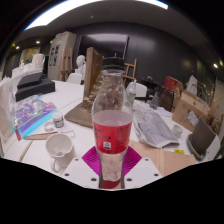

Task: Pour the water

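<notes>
- We noted a tall clear plastic bottle [112, 112], roughly half full of red-tinted liquid, standing upright between the two fingers just ahead of the camera, its base low between the magenta pads [96, 160].
- The gripper [112, 170] looked closed on the bottle's lower body, both pads against its sides; we judged it held rather than merely straddled.
- Handling, as we judged it: thin-walled plastic, so it would flex under hard squeeze; smooth and likely slippery; moderately heavy with the liquid, which would slosh and shift the weight when tilted.
- We judged the grip on the lower, filled section sound; the upper empty part would dent more easily.
- We could not tell whether a cap was on the neck.
- A small white ceramic cup [60, 148] stood on the white table [65, 100] just left of the bottle, a likely receiver.
- Farther out: a dark keyboard [157, 128] to the right, cardboard boxes [190, 105] beyond it.
</notes>
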Available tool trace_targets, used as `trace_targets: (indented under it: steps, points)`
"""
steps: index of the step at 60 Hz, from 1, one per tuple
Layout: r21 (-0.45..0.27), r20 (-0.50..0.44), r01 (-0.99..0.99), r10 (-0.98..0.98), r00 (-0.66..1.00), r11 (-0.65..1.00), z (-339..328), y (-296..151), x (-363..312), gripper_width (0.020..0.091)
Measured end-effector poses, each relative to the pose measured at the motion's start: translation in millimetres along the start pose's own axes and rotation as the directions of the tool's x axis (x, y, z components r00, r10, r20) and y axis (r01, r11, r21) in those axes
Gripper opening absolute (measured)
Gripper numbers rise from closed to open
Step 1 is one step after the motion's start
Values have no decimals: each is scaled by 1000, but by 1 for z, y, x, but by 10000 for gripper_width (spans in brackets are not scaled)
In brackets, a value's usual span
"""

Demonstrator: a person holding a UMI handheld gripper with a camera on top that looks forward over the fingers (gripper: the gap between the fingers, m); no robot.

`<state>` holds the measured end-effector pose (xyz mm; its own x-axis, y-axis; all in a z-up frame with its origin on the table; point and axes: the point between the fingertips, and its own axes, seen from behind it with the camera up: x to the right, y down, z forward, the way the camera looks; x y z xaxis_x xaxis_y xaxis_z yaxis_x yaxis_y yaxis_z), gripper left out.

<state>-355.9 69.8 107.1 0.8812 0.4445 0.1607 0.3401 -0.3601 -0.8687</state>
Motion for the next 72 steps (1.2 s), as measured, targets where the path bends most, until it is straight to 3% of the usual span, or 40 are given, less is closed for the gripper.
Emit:
trace_targets:
  steps: [14, 19, 24, 34, 39, 41, 52, 56, 72]
  points:
    - [30, 39, -138, 137, 990, 990, 27, 39, -7, 234]
    - [79, 36, -136, 133, 990, 988, 25, 36, -7, 235]
    - [96, 31, -166, 164, 986, 981, 23, 38, -5, 273]
    - [61, 43, -243, 241, 970, 968, 20, 44, -1, 492]
    - [26, 36, -260, 259, 965, 965, 16, 50, -3, 784]
    - [17, 25, -265, 264, 964, 964, 13, 50, -1, 865]
    - [-42, -35, -251, 250, 968, 967, -43, 46, -2, 851]
    - [-89, -62, -246, 241, 968, 965, -78, 47, -5, 851]
    - [-136, -115, -243, 228, 967, 960, -230, 29, -61, 854]
